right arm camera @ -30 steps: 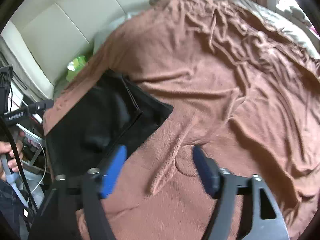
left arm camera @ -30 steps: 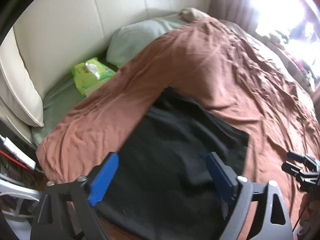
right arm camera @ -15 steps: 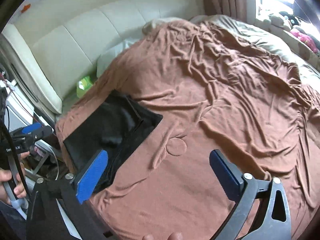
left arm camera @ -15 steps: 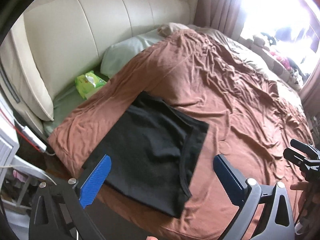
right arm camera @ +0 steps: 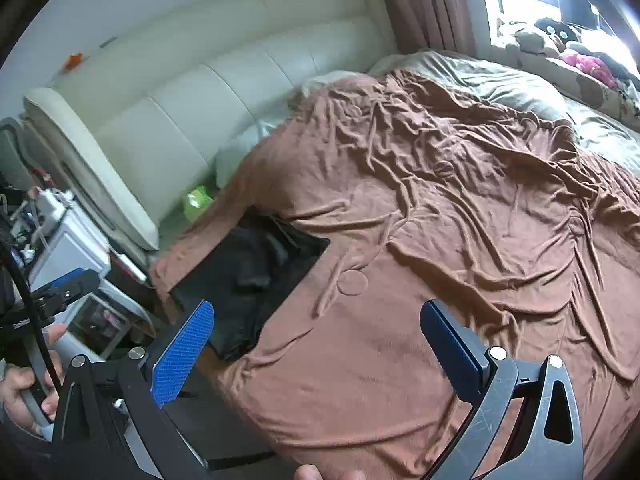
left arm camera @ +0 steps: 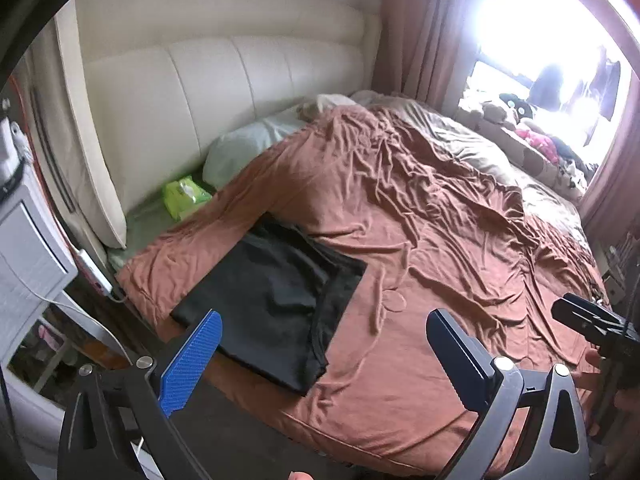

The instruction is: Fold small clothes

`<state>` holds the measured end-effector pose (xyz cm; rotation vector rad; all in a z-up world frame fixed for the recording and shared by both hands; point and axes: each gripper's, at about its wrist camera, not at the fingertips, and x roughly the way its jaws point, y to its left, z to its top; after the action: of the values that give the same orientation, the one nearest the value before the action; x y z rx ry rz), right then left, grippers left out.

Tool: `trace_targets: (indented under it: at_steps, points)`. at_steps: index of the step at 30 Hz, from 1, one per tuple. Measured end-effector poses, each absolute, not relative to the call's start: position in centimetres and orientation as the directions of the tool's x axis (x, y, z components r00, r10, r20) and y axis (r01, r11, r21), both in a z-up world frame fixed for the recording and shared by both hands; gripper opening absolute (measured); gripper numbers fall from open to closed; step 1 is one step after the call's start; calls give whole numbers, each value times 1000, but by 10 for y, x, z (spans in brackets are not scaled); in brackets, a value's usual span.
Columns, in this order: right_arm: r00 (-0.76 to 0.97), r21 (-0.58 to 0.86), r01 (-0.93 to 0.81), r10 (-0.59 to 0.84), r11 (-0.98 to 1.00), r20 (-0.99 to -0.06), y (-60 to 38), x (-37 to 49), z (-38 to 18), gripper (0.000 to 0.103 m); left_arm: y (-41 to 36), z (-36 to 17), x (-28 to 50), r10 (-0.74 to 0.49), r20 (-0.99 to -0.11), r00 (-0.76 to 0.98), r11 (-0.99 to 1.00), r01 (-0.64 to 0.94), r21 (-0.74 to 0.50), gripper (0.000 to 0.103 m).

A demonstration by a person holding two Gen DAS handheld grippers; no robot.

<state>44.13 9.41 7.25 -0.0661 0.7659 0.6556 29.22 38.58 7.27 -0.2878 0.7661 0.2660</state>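
From where I stood, no lettering could be read anywhere. The bright green soft pack of wipes [left arm camera: 185,197] by the cream padded headboard [left arm camera: 224,92] carried print too small and blurred to make out, and nothing else bore a legible label, number or sign.

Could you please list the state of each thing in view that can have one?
Left gripper: open, empty, held above the bed edge.
Right gripper: open, empty, off the bed.
Black garment: folded, lying flat on the blanket, untouched.
Brown blanket: spread out, wrinkled.
Wipes pack: lying by the headboard.
Curtain: drawn aside.
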Motion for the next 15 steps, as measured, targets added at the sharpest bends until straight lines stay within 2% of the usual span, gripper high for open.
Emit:
trace_targets:
  at_steps: [15]
  points:
    - [628,167,-527,514,834,-584,-46,344,122,103,253,112,264,31,-630,776,978,-153,-140,103]
